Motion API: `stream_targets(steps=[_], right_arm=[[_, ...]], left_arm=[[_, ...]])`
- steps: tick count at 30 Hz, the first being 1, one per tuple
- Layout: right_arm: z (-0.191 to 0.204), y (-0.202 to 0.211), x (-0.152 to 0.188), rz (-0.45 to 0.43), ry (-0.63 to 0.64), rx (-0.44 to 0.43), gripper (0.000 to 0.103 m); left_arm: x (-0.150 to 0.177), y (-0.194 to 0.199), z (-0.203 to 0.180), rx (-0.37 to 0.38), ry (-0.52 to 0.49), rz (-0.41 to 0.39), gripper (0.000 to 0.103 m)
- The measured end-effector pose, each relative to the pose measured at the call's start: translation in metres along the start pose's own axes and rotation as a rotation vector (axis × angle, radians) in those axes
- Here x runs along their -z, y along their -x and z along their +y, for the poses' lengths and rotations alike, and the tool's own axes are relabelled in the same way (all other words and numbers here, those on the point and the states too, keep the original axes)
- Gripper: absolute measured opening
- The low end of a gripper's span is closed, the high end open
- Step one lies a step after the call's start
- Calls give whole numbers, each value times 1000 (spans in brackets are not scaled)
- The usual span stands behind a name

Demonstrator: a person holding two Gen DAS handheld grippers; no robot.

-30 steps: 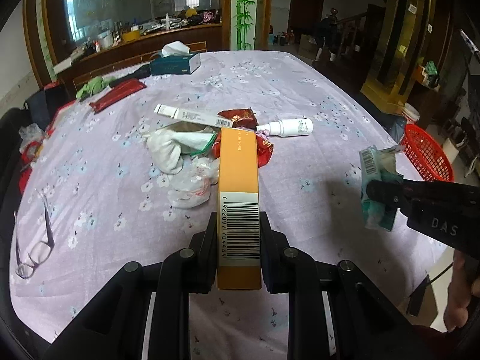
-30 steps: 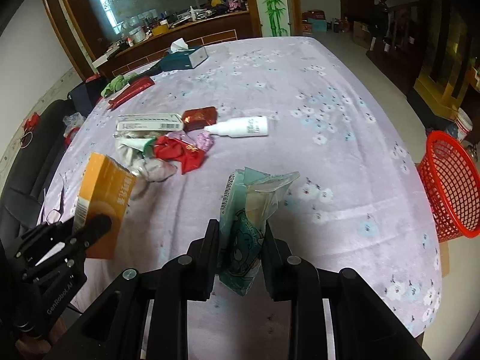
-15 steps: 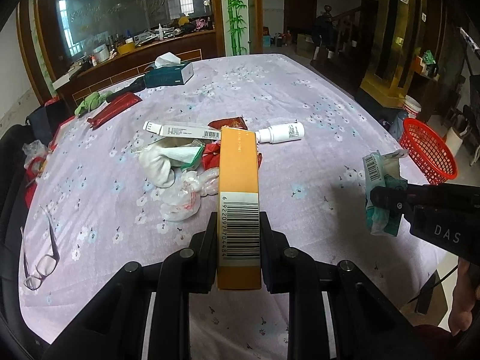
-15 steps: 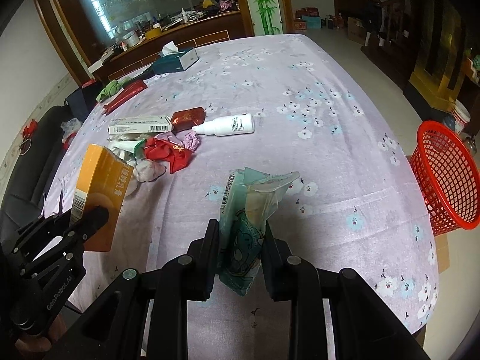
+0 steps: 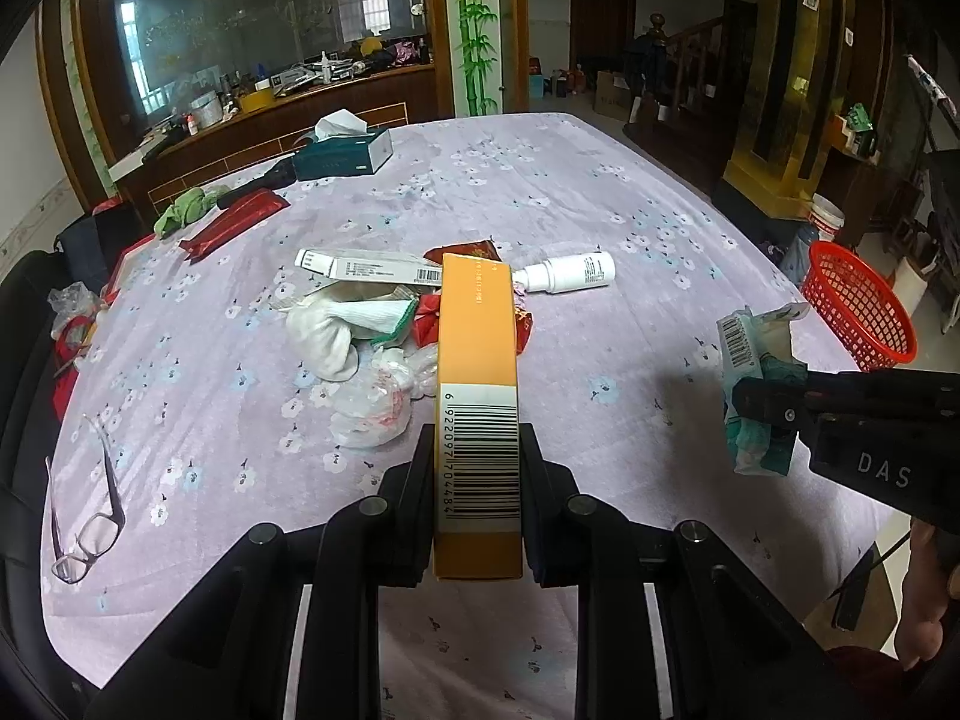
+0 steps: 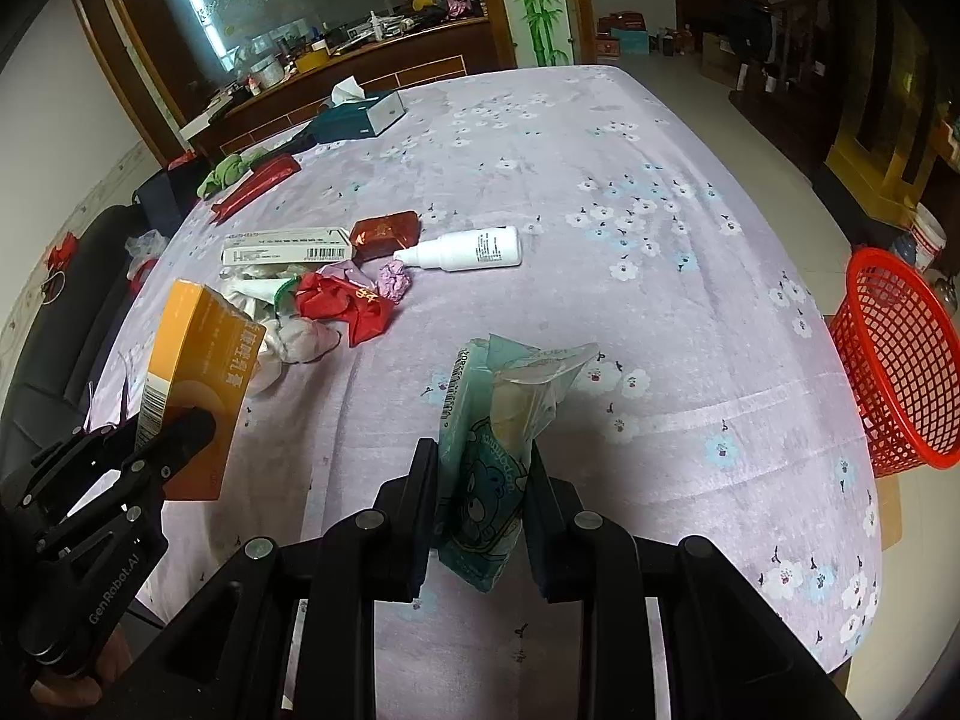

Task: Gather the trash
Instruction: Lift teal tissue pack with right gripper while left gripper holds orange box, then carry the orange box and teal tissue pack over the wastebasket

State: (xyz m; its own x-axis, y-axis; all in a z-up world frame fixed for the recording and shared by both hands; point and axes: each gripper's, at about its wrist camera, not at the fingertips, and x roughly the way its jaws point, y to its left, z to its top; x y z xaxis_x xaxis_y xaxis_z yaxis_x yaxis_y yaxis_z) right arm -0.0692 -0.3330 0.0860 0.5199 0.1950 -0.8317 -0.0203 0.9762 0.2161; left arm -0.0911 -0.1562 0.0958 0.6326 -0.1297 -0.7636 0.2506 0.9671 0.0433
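My left gripper [image 5: 477,468] is shut on a long orange box [image 5: 477,372] with a barcode, held above the near part of the table. From the right wrist view the same orange box [image 6: 198,372] shows at the left. My right gripper [image 6: 480,468] is shut on a teal plastic wrapper [image 6: 498,432] with a bear print; the wrapper [image 5: 750,390] also appears at the right of the left wrist view. A red mesh basket [image 6: 894,372] stands on the floor past the table's right edge. A trash pile [image 5: 384,324] of white cloth, red wrappers and clear plastic lies mid-table.
A white bottle [image 6: 468,249] and a long white carton [image 6: 285,246] lie by the pile. A teal tissue box [image 5: 342,153], a green rag [image 5: 186,210] and a red packet [image 5: 231,228] sit at the far side. Glasses [image 5: 90,516] rest near the left edge.
Both grippers have drawn back from the pile and risen a little, each keeping its item. The pile on the table has not shifted.
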Motion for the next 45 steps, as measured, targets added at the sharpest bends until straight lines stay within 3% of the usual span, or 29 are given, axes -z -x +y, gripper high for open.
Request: stream_targets(steps=[19, 29, 39, 45], right_arm=[[2, -1, 1, 8, 11, 25, 28], [-13, 9, 5, 0, -27, 48, 28], [-85, 38, 5, -40, -198, 90, 28], [-157, 72, 5, -96, -343, 141, 29]], left_arm=[[-1, 2, 1, 2, -1, -8, 22], [-4, 2, -13, 40, -28, -22, 22], [-24, -2, -67, 150, -130, -25, 22], [-48, -5, -130, 294, -229, -2, 22]])
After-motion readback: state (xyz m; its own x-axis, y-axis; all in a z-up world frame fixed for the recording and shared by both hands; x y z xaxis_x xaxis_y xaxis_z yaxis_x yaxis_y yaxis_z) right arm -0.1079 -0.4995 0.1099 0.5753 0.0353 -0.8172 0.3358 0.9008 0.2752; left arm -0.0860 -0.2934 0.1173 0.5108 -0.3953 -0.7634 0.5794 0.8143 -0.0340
